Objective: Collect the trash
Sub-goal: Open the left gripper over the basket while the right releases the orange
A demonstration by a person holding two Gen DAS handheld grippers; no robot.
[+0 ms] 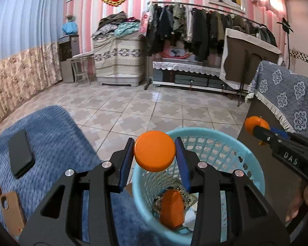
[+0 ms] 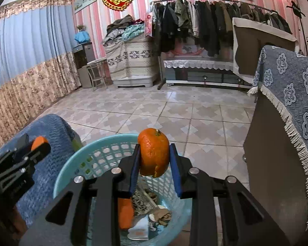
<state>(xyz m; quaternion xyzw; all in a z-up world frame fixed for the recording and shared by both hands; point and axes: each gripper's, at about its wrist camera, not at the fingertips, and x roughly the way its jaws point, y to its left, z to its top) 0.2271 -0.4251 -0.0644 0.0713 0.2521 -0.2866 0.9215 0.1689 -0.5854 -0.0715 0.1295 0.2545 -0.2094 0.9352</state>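
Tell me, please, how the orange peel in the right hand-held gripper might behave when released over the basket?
The orange peel looks hollow and torn, so probably light and floppy. Dropped into the turquoise basket, it should land softly, not roll.

Phone [image 1: 21, 153] on blue blanket [image 1: 57, 135]
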